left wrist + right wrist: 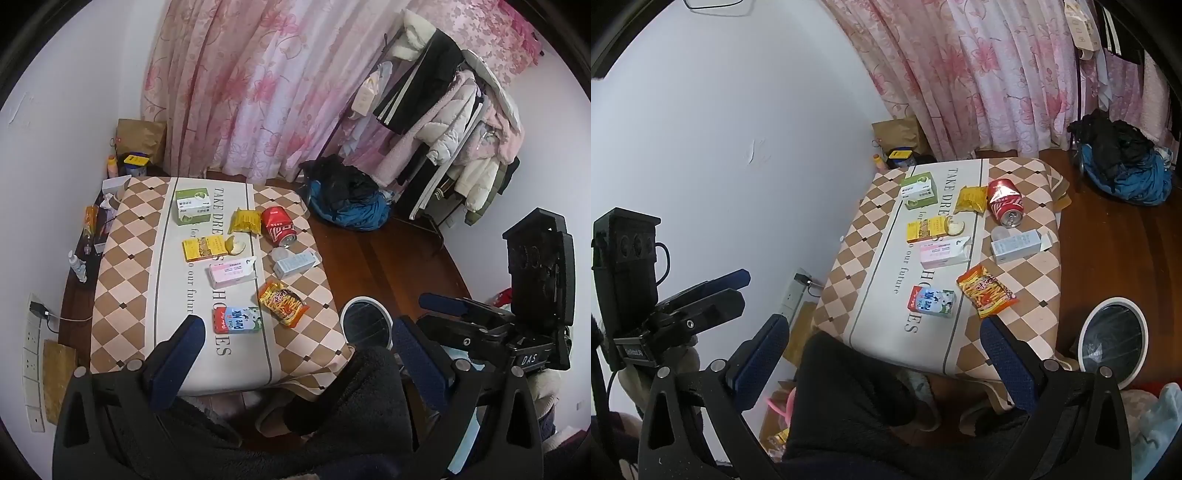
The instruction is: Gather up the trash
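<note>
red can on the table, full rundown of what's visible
The red can is a soft-drink can with white lettering, metal by the look of it, lying on its side on the checkered tablecloth near the table's far right edge. Its silver top, with the opening showing, faces the near side. The yellow snack packet lies close beside it; contact is unclear. A pale blue carton lies just nearer. No gripper touches the can.

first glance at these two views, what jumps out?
The litter scattered across the checkered table: a red soda can lying on its side at the far right, an orange snack bag and a milk carton nearer the camera. On the floor right of the table stands a white-rimmed bin with a dark liner. Both grippers, left and right, hang open, holding nothing.
</note>
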### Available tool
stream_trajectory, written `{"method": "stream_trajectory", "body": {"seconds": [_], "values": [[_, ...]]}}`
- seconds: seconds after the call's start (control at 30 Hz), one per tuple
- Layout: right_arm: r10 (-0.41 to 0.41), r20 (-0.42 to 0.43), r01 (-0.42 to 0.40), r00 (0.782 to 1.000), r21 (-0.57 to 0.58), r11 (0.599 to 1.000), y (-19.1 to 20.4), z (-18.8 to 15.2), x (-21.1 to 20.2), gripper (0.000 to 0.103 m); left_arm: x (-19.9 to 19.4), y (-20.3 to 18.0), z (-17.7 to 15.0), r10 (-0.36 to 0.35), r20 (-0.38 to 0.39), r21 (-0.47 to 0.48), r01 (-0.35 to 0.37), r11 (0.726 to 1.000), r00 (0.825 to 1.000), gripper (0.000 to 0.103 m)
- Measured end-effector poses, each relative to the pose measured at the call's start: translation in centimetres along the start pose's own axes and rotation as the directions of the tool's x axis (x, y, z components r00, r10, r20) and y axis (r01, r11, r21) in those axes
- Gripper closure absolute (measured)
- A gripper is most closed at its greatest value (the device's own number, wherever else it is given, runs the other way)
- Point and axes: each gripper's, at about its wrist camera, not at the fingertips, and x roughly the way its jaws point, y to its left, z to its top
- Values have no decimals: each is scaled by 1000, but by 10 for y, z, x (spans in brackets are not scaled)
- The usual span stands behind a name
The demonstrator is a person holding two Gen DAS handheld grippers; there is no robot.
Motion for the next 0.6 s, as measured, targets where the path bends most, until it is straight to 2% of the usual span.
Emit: {"method": "stream_trajectory", "body": {"seconds": [0.6], "values": [[5,-9,-5,1000,-1,1000,1,-2,7,0,1,-2,-1,-3,-4,-3,3,1000,1000,0]]}}
